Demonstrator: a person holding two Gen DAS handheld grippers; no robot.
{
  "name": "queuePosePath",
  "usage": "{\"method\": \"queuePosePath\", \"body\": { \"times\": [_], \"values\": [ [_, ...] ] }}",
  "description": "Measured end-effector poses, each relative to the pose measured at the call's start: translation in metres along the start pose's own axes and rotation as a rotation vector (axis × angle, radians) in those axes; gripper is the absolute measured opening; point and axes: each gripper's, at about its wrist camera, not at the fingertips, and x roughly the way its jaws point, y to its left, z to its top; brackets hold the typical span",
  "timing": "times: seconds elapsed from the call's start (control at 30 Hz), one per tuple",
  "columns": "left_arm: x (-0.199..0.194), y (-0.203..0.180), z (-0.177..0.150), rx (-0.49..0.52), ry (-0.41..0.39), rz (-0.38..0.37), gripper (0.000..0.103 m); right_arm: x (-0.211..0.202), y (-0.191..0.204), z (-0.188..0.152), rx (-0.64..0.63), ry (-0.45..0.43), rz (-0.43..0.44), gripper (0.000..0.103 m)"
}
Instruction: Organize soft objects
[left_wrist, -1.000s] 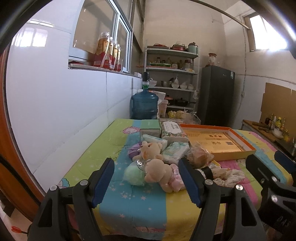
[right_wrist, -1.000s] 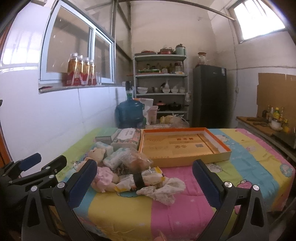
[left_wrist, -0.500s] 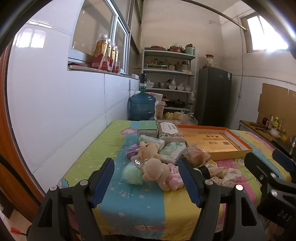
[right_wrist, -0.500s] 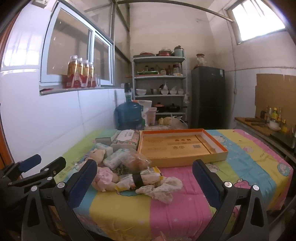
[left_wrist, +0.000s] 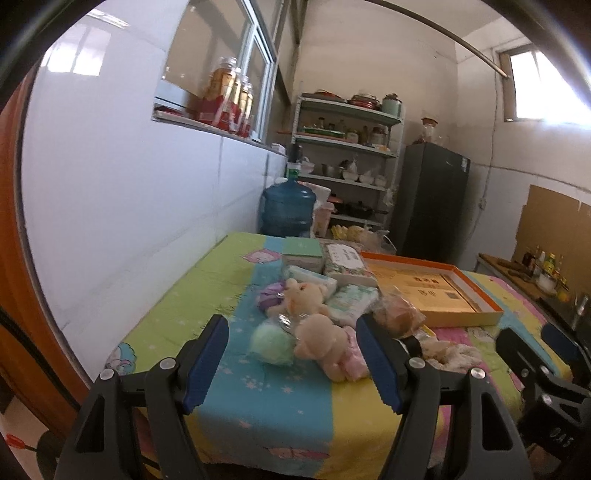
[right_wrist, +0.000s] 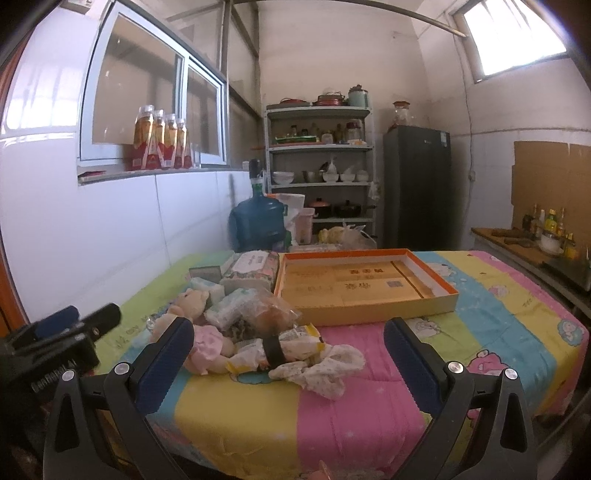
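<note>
Bedspread (right_wrist: 332, 417): soft quilted cloth, matt, in bright stripes.
Teddy bears (left_wrist: 325, 343): short fuzzy plush, one in pink cloth.
Green pouf (left_wrist: 269, 343): fluffy, under clear glossy film.
Tissue packs (left_wrist: 352, 301): shiny crinkled plastic wrap.
Box lid (right_wrist: 365, 284): stiff cardboard, matt, orange rim.
Rag (right_wrist: 325, 369): thin crumpled cloth.
Water jug (right_wrist: 258, 225): translucent blue plastic, glossy.
Wall (left_wrist: 129, 192): smooth glossy white tile.
Fridge (right_wrist: 417, 184): dark, smooth, faintly sheened.
Gripper pads (right_wrist: 166, 358): ribbed blue rubber on matt black plastic.
</note>
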Motion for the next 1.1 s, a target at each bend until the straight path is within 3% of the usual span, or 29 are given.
{"method": "queuePosePath", "body": {
  "times": [0.13, 0.33, 0.57, 1.1],
  "values": [
    [0.008, 0.005, 0.002, 0.006, -0.011, 0.031, 0.072, 0.007, -0.01, -0.005, 0.018, 0.012, -0.011, 0.103],
    [0.028, -0.01, -0.001, 0.103, 0.015, 0.064, 0.073, 0.029, -0.024, -0.014, 0.048, 0.06, -0.017, 0.103],
    [0.044, -0.024, -0.006, 0.116, 0.053, 0.051, 0.073, 0.041, -0.03, -0.017, 0.054, 0.081, -0.001, 0.103],
    [0.042, -0.018, -0.011, 0.113, 0.043, 0.035, 0.073, 0.041, -0.032, -0.023, 0.031, 0.082, 0.022, 0.103]
  ]
}}
